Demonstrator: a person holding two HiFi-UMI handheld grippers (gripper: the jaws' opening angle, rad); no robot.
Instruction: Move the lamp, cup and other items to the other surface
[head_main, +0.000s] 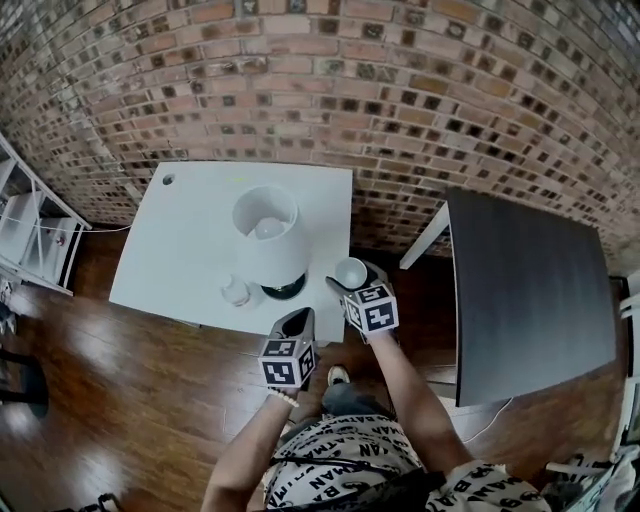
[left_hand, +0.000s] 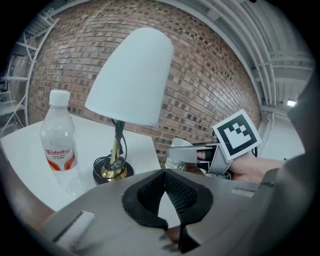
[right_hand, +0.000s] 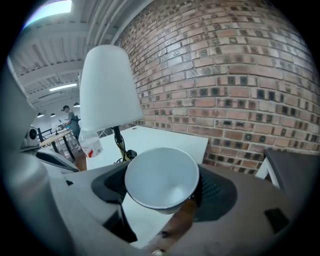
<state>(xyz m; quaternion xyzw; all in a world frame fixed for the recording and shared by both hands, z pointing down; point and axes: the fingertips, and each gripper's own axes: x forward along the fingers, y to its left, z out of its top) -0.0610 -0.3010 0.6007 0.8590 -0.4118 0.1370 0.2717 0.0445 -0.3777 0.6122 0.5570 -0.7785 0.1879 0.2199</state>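
A white lamp (head_main: 268, 240) with a black and brass base stands near the front of the white table (head_main: 190, 230), with a clear water bottle (head_main: 237, 291) just to its left. A white cup (head_main: 351, 270) is at the table's front right corner, and my right gripper (head_main: 355, 279) is shut on it. In the right gripper view the cup (right_hand: 161, 177) fills the space between the jaws, its mouth facing the camera. My left gripper (head_main: 298, 320) hovers at the table's front edge below the lamp base, shut and empty. Its view shows the lamp (left_hand: 132, 75) and the bottle (left_hand: 59, 137) ahead.
A dark-topped table (head_main: 525, 280) stands to the right, with a strip of wooden floor (head_main: 400, 290) between it and the white table. A brick wall (head_main: 400, 100) runs behind both. A white shelf unit (head_main: 30, 230) stands at far left.
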